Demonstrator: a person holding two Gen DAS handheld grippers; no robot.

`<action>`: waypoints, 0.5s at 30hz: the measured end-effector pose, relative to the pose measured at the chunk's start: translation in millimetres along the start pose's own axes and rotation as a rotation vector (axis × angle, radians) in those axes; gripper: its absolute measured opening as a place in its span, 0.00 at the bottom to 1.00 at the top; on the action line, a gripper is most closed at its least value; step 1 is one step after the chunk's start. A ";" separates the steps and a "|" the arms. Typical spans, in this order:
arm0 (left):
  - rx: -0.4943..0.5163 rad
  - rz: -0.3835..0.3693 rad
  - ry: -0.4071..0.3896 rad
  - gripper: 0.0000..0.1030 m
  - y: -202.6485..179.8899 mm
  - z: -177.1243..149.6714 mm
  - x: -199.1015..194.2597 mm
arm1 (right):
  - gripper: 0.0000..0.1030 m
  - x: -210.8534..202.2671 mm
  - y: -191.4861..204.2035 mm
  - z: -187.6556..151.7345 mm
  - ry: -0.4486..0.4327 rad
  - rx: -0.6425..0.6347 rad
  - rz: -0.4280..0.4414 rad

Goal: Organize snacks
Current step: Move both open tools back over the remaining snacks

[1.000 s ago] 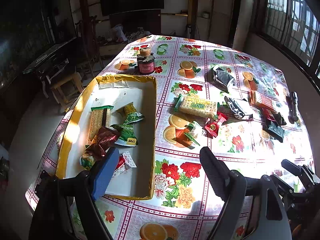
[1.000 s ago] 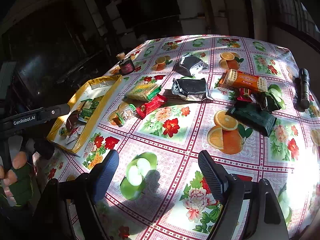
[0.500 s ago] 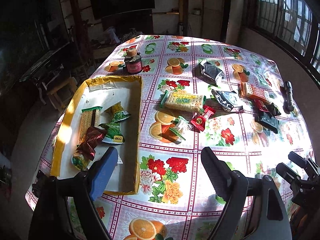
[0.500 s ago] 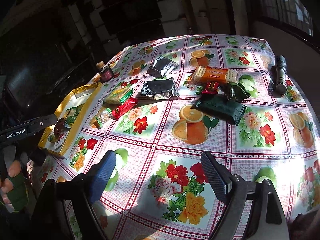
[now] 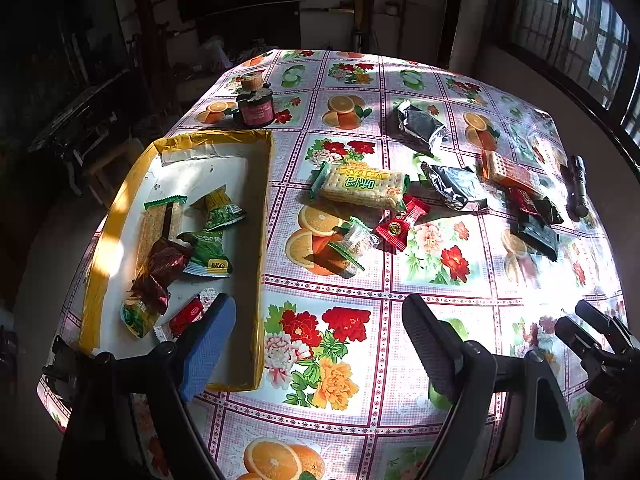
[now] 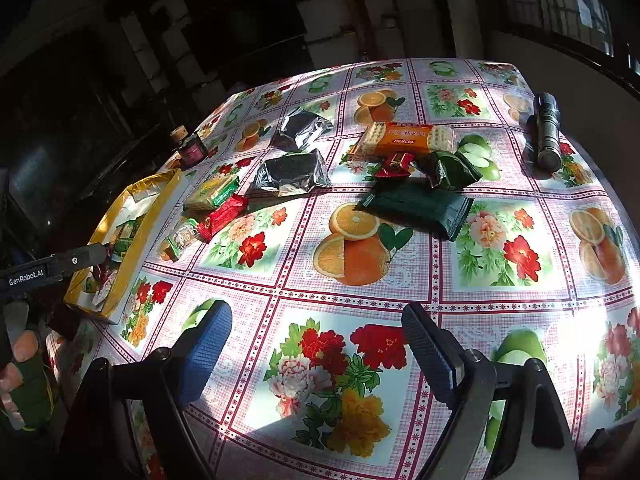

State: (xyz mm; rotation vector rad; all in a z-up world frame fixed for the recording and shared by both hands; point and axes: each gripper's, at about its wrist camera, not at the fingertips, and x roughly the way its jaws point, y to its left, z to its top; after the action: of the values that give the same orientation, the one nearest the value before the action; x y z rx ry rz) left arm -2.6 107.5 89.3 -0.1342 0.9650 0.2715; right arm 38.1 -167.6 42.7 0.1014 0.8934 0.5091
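From the left wrist, the left gripper (image 5: 320,344) hangs with jaws wide apart and empty over the flowered tablecloth (image 5: 440,280), its left finger above the near corner of the yellow-rimmed box (image 5: 116,216), where several snacks (image 5: 208,248) already lie. The cracker pack (image 5: 362,188) and red candy (image 5: 400,224) lie just right of the box. From the right wrist, the right gripper (image 6: 316,348), too, is spread and empty; a dark green pack (image 6: 416,206) lies beyond it, with what may be a torch (image 6: 546,132) far right.
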 end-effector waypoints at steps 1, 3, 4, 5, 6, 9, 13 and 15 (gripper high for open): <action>0.000 0.001 0.006 0.82 -0.1 0.3 2.5 | 0.87 1.0 -0.9 0.1 0.000 0.003 0.001; -0.001 -0.001 0.015 0.82 -1.1 1.0 7.1 | 0.87 3.1 -2.1 0.9 0.001 0.007 0.003; 0.002 -0.005 0.021 0.82 -2.2 1.7 10.0 | 0.87 4.8 -2.6 2.0 0.002 0.008 0.005; 0.003 -0.006 0.028 0.82 -3.3 2.2 12.7 | 0.87 6.7 -2.5 3.6 0.003 0.006 0.006; 0.004 -0.009 0.034 0.82 -4.4 2.8 15.6 | 0.87 8.2 -1.9 5.2 0.003 0.005 0.006; 0.004 -0.023 0.054 0.82 -8.0 4.4 25.3 | 0.87 12.9 2.3 12.6 -0.002 0.000 0.019; 0.008 -0.023 0.079 0.82 -11.7 9.1 41.0 | 0.87 24.2 14.1 27.0 -0.008 -0.016 0.041; 0.013 -0.024 0.091 0.82 -14.0 13.5 50.5 | 0.87 34.7 19.9 37.7 -0.006 -0.017 0.049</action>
State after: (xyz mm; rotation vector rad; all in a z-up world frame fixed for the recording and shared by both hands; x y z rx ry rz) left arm 39.3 105.7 55.2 -0.1470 1.0544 0.2391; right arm 77.3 -129.4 47.3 0.1096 0.8825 0.5618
